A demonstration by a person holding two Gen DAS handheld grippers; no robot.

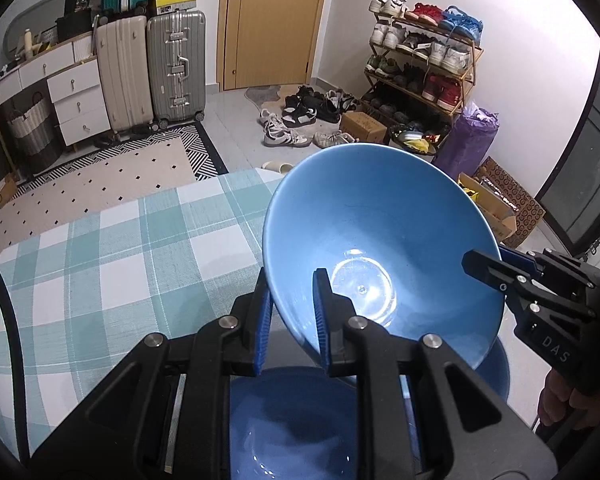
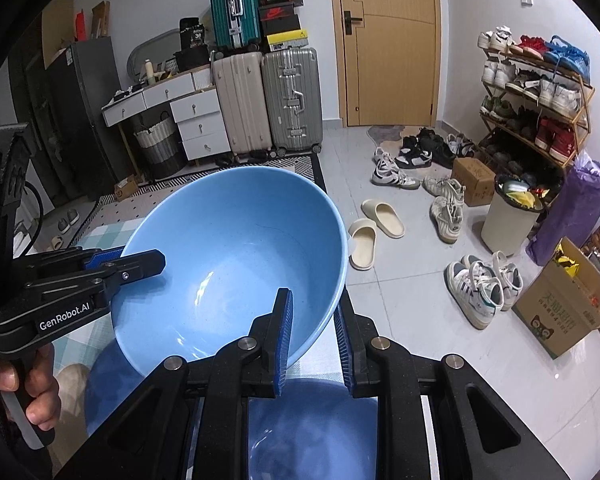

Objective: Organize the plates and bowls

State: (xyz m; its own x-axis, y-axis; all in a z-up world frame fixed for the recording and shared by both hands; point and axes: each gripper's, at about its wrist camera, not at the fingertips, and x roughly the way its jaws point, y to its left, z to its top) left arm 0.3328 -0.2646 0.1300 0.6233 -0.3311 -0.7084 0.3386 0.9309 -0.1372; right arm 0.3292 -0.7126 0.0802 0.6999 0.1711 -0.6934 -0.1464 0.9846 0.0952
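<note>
Left gripper (image 1: 290,314): fingers part-spread, straddling the near rim of the light-blue bowl (image 1: 380,240), one blue pad (image 1: 262,320) outside the wall, the other inside; both pads appear to touch the wall.

Right gripper (image 2: 316,336): fingers likewise part-spread across the opposite rim of the same bowl (image 2: 236,248), left pad (image 2: 284,340) inside the wall, right pad outside. Contact of the outer pad cannot be told for certain.

Light-blue bowl: carried between both grippers, tilted, clear of the surface; interior glossy.

Darker blue bowl (image 1: 292,424): directly beneath the fingers and under the held bowl, resting on the table; also seen below the right fingers (image 2: 312,428).

Tablecloth (image 1: 100,264): teal-and-white check, left of and beyond the left fingers.

Room, beyond the fingertips: wooden door (image 2: 392,40); stacked suitcases (image 2: 268,100); white drawer unit (image 2: 196,120); shoe rack (image 2: 540,96); loose shoes and slippers (image 2: 376,228) on grey tile; patterned rug (image 1: 120,168); cardboard box (image 2: 564,300), right of the right fingers.
</note>
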